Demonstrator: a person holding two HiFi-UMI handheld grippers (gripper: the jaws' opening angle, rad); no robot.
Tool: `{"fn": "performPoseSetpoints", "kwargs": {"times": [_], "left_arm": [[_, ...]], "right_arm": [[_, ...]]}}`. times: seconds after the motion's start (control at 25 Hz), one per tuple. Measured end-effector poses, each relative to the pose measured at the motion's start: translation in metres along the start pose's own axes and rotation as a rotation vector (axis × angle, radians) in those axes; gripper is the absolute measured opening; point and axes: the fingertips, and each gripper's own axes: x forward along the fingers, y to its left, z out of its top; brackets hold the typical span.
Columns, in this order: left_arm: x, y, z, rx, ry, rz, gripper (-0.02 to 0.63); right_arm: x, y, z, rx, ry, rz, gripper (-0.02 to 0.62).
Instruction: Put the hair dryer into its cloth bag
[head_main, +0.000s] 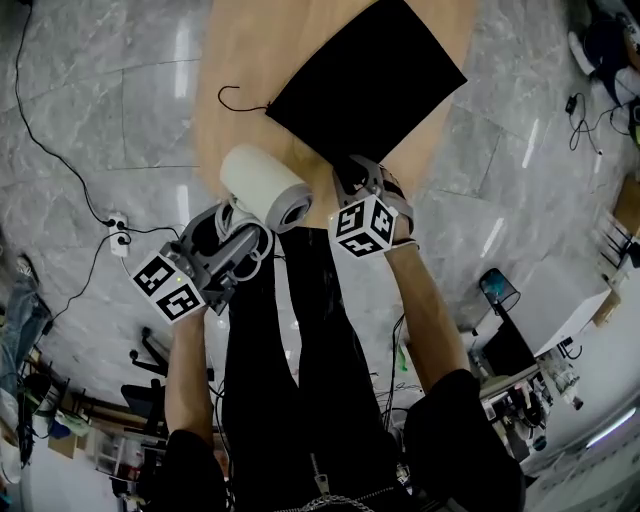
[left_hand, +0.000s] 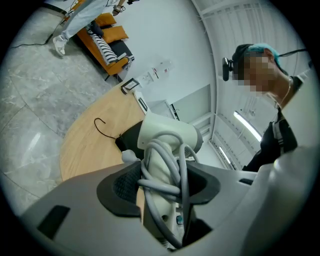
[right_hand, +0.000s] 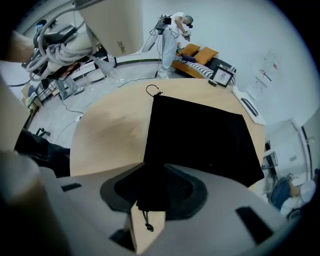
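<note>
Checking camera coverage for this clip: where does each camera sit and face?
Head view: on the head, steeply down onto table, cloth bag, both forearms.
Left gripper view: on left hand-held gripper, along jaws clamping hair dryer; person's torso right.
Right gripper view: on right hand-held gripper, across table; jaws pinch cloth bag's edge.
Shared: all show cloth bag.

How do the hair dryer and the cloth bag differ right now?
The hair dryer is white and bulky; the cloth bag is black and flat. The hair dryer is held aloft in the left gripper; the cloth bag lies on the table, its near edge pinched by the right gripper. Each is gripped.
</note>
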Motion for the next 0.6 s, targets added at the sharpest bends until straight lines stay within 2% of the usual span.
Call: {"fn": "performPoseSetpoints", "kwargs": {"times": [0.12,0.2,0.32,0.6], "left_arm": [[-0.001,0.002,-0.003,-0.002,0.009,0.007,0.232],[-0.002,0.004,-0.005,0.002,0.016,0.015,0.232],[-0.002,0.006,-0.006,0.012,0.026,0.024,0.232],[0.003,0.012,-0.013,0.043,0.064,0.068,0.232]], "right_arm": [[-0.004,-0.005,0.002,0.013,-0.011,-0.016,0.048],[-0.004,-0.007,0.001,0.015,-0.006,-0.021,0.034],[-0.006,-0.010,0.003,0.069,-0.014,-0.009,0.026],[-0.031,-0.026,0.027,0.219,-0.116,0.002,0.025]]}}
